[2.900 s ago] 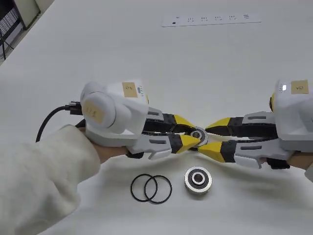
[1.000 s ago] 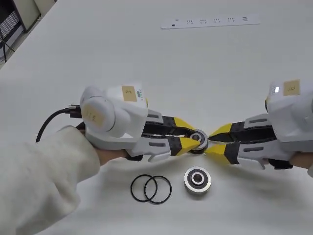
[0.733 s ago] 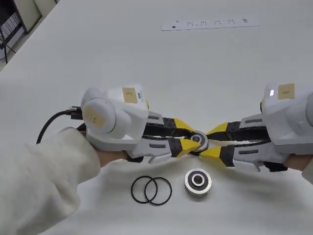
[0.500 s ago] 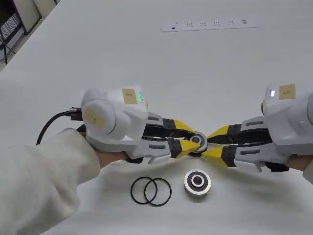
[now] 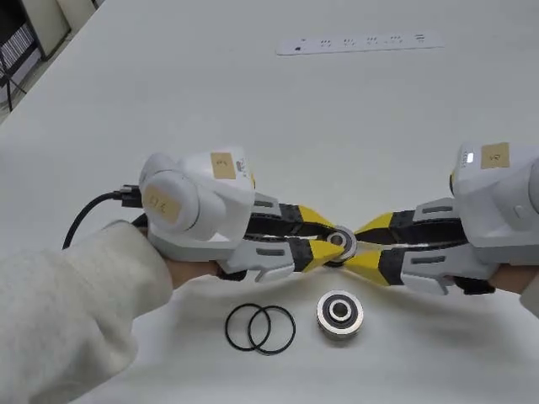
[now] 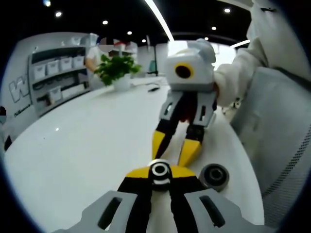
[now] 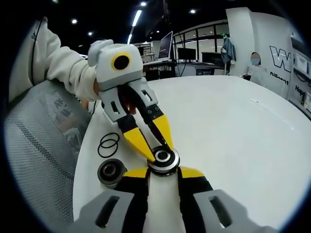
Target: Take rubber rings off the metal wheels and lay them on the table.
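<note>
My left gripper (image 5: pixel 328 241) (image 6: pixel 159 174) is shut on a small metal wheel (image 5: pixel 341 242) (image 6: pixel 159 170) (image 7: pixel 163 157) and holds it above the table. A dark rubber ring lines the wheel's rim. From the opposite side, my right gripper (image 5: pixel 365 244) (image 7: pixel 164 171) closes its yellow tips on that same wheel's rim. A second metal wheel (image 5: pixel 340 310) (image 6: pixel 214 176) (image 7: pixel 110 172) lies flat on the table just below. Two loose black rubber rings (image 5: pixel 259 326) (image 7: pixel 109 144) lie overlapping to its left.
The white table (image 5: pixel 253 109) stretches wide beyond the grippers. A white power strip (image 5: pixel 360 41) lies at the far edge. A black cable (image 5: pixel 84 210) trails from my left gripper. A mesh chair (image 6: pixel 277 141) stands by the table.
My right gripper's tips, pinched together beside the wheel a second ago, now straddle the wheel's rim. My left gripper keeps its hold. Rings and the second wheel lie unmoved.
</note>
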{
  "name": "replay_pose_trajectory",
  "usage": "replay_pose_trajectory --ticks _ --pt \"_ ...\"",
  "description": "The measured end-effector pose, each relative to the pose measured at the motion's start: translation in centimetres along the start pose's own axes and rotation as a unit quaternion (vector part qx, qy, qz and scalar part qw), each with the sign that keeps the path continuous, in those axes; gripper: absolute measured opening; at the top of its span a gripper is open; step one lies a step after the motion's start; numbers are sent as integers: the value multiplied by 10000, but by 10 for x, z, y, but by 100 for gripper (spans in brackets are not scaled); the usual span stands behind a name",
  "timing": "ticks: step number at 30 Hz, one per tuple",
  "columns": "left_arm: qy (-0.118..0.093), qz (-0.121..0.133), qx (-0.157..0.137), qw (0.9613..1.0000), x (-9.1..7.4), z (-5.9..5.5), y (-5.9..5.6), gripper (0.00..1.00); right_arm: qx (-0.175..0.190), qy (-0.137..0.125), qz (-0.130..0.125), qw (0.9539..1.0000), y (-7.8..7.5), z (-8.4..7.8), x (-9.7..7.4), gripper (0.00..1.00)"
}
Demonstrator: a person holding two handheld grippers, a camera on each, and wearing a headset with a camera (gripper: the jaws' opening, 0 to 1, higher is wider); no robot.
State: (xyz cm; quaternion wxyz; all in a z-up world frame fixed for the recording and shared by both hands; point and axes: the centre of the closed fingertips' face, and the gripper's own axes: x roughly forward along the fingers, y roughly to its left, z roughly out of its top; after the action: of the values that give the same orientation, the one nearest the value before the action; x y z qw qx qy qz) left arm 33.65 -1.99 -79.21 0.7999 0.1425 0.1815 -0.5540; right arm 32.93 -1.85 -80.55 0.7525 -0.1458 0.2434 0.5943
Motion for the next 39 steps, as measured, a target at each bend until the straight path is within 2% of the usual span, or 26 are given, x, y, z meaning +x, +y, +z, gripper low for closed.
replay_pose_trajectory --ticks 10,39 --pt "-9 1 -11 10000 1 2 -1 14 -72 -19 60 10000 -1 1 0 21" --pt "14 1 -11 10000 1 1 -1 14 216 50 144 9997 0 -4 -7 11"
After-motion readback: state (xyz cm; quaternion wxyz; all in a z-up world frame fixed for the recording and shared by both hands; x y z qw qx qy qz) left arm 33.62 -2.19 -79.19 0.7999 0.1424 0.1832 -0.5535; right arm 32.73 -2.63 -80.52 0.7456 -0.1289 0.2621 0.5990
